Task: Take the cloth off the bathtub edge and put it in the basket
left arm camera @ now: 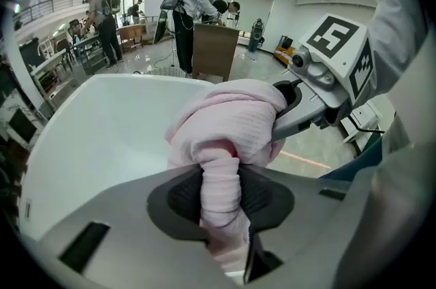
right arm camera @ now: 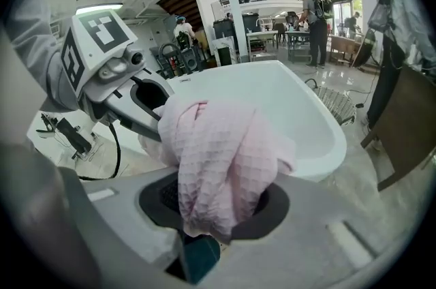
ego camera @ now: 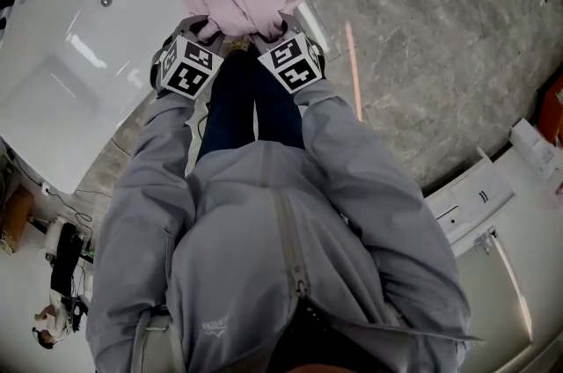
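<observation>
The left gripper (left arm camera: 219,195) and the right gripper (right arm camera: 218,202) each pinched a bunch of the pink cloth (ego camera: 239,3) at the bathtub (ego camera: 106,54) edge. The grab looked done; next, lift it together toward the basket, maybe that wire thing (right arm camera: 334,103) beyond

pink cloth (right arm camera: 225,158) is soft waffle-knit, bathtub (ego camera: 88,54) glossy smooth white, floor (ego camera: 422,72) polished grey marble-look stone.

The big white bathtub (ego camera: 97,72) fills the upper left and blocks the way. The shiny grey stone floor (ego camera: 422,63), upper right, is open. A white boxy cabinet (ego camera: 506,222) blocks the lower right.
</observation>
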Motion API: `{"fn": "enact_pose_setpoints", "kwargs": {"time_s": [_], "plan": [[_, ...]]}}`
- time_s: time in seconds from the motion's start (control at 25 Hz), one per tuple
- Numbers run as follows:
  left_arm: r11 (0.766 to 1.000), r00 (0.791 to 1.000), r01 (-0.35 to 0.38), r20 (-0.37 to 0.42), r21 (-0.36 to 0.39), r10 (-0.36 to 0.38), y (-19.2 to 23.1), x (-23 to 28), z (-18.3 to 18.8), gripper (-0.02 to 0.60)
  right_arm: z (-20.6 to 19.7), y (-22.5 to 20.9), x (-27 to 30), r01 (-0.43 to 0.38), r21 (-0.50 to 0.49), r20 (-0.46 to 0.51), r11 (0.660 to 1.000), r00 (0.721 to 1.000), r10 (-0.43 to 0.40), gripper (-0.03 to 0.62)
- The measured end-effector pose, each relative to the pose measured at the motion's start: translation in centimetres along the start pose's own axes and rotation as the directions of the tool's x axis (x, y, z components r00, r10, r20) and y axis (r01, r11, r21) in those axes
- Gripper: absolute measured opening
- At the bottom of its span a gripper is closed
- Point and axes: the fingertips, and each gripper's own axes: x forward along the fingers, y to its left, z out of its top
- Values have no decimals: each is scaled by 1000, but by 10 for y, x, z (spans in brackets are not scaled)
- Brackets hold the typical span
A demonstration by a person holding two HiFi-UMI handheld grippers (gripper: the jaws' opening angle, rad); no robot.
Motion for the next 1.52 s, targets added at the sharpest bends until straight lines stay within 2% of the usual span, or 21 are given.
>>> {"fn": "enact_pose_setpoints", "kwargs": {"time_s": [0.48,0.84,1.12,1.52], "plan": [[990,989,-36,144,137,16,-23,-92,89,114,68,-3,-109,116,26,112,993,987,-118,126],[967,961,-76,278,242,6,-39,-156,165,114,122,-15,-194,231,32,199,972,952,-233,126],[941,941,-86,338,327,-32,-50,-190,205,114,146,-19,-241,308,73,256,948,913,-317,124],[877,918,-80,378,474,-121,-69,-208,263,114,159,-45,-294,439,151,314,886,828,-464,124]]}}
